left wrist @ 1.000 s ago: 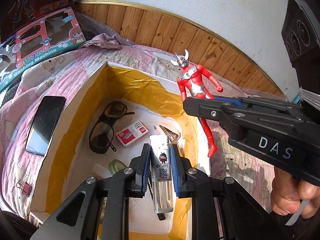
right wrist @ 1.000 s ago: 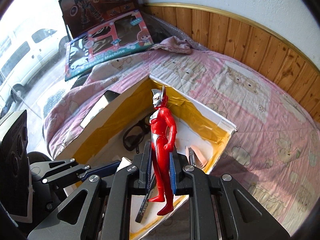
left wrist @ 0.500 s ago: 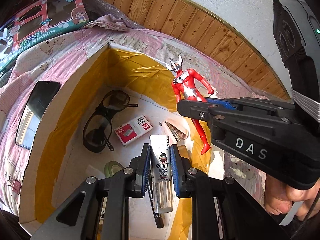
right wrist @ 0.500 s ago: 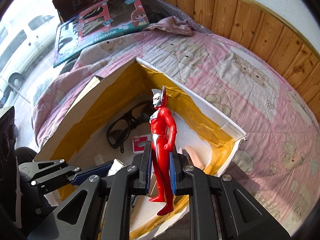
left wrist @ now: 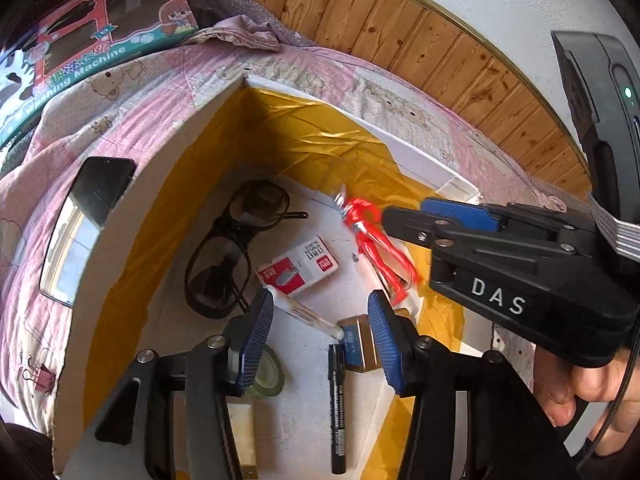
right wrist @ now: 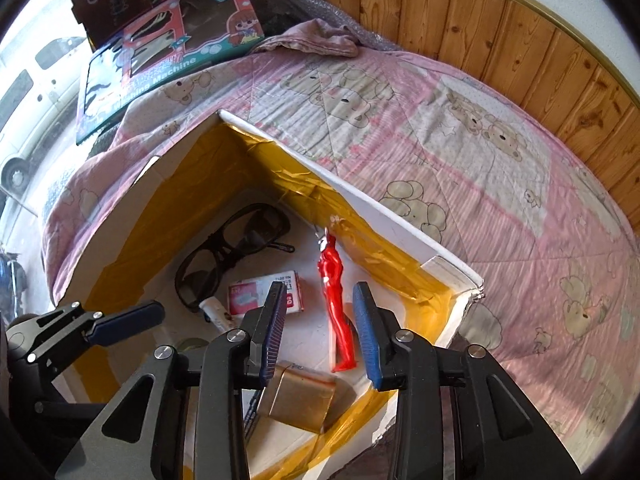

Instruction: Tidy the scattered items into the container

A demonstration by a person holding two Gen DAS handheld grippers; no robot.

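Observation:
A white foam box (left wrist: pixel 420 156) lined with yellow tape sits on a pink bear-print bedspread (right wrist: pixel 460 152). My left gripper (left wrist: pixel 320 300) hangs open over its floor. Below it lies a white tube (left wrist: pixel 300 312), free of the pads. My right gripper (right wrist: pixel 320 288) is open as well. The red toy figure (right wrist: pixel 334 292) shows between its fingers but apart from them, inside the box by the right wall. In the left wrist view the figure (left wrist: pixel 376 244) is motion-blurred just below the right gripper (left wrist: pixel 396 220).
In the box lie dark glasses (left wrist: pixel 236 248), a red staple box (left wrist: pixel 298 266), a black marker (left wrist: pixel 338 400), a green tape roll (left wrist: pixel 270 372) and a gold block (right wrist: pixel 300 400). A phone (left wrist: pixel 84 224) and a pink binder clip (left wrist: pixel 42 376) lie outside, left of the box.
Both grippers have opened. The white tube has left the left gripper and lies on the box floor. The red figure has left the right gripper and dropped into the box.

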